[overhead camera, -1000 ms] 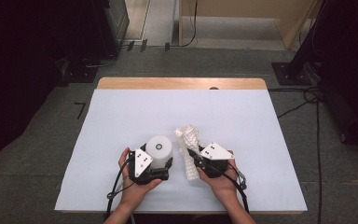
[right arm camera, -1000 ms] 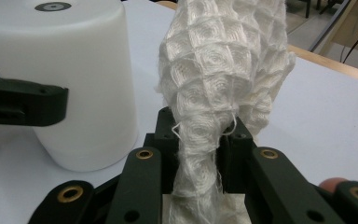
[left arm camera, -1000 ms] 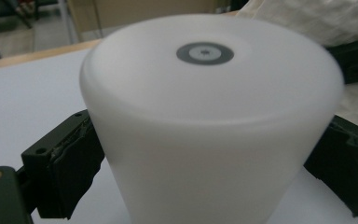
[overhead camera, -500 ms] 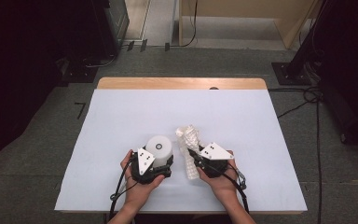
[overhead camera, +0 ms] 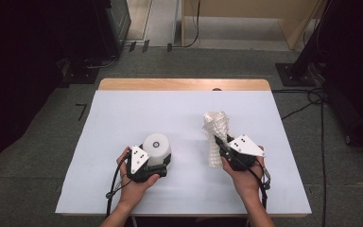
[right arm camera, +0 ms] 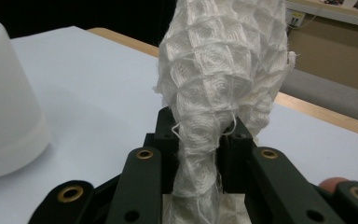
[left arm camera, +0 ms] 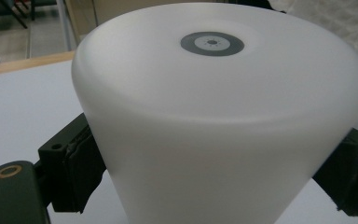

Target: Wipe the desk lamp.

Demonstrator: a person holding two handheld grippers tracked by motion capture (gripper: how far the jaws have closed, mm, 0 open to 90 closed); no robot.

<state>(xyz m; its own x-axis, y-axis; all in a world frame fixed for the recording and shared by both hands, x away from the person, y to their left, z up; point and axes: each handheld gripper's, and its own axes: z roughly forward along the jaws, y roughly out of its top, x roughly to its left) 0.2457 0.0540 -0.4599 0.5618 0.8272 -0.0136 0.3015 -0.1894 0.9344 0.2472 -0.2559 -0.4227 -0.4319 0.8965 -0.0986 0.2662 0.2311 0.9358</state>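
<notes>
While both grippers' fingers clamp cup [overhead camera: 157, 146] and cloth [overhead camera: 216, 130], white table [overhead camera: 123, 113] meets dim floor [overhead camera: 38, 142].

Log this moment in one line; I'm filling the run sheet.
left hand-held gripper: shut on white cone | right hand-held gripper: shut on white cloth, bunched | table

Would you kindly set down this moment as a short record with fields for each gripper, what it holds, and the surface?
left gripper: shut on the white cup
white cup: upside down, standing on the table, a grey ring mark on its base
right gripper: shut on the white cloth
white cloth: waffle-textured, bunched, pinched at its narrow part and rising upright above the jaws
table: covered in white, wooden edge at the far side
</notes>
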